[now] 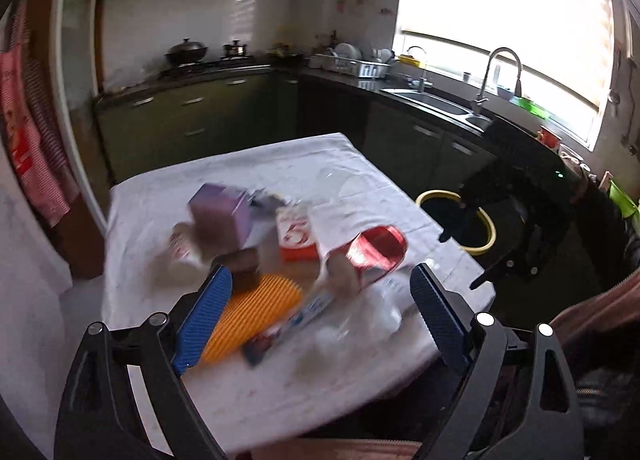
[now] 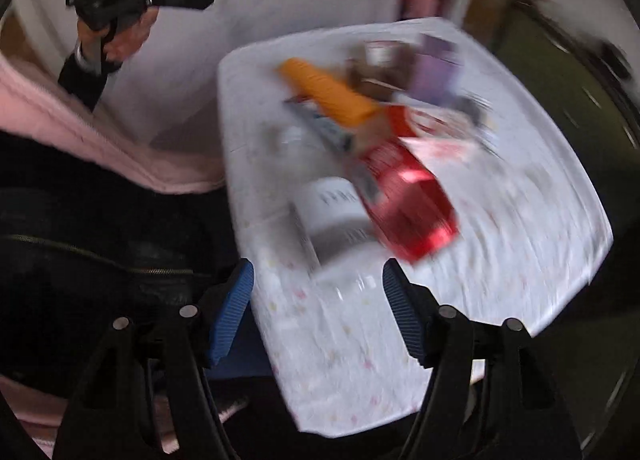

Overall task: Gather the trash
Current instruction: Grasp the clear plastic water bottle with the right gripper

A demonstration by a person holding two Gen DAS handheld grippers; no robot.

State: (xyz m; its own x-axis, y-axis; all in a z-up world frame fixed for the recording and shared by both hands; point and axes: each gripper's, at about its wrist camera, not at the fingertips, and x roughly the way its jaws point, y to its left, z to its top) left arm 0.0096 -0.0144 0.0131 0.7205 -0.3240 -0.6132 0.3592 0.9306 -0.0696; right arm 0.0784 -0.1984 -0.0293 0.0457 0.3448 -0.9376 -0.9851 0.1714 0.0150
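Trash lies in a pile on a table with a white cloth [image 1: 280, 392]: a shiny red wrapper [image 1: 378, 246], an orange ribbed sleeve [image 1: 256, 310], a purple box [image 1: 224, 216], a red-and-white carton [image 1: 296, 236] and a blue-white tube [image 1: 296, 320]. My left gripper [image 1: 320, 280] is open above the near side of the pile and holds nothing. My right gripper [image 2: 318, 272] is open and empty over the table's near edge, just short of the red wrapper [image 2: 408, 200] and a white box [image 2: 336, 216]. Both views are blurred.
A bin with a yellow rim and black liner [image 1: 486, 228] stands on the floor right of the table. The right gripper shows dark beside the bin in the left wrist view [image 1: 464, 220]. Kitchen counters, a sink [image 1: 432, 98] and a stove lie behind. The person's pink sleeve [image 2: 100, 128] is at left.
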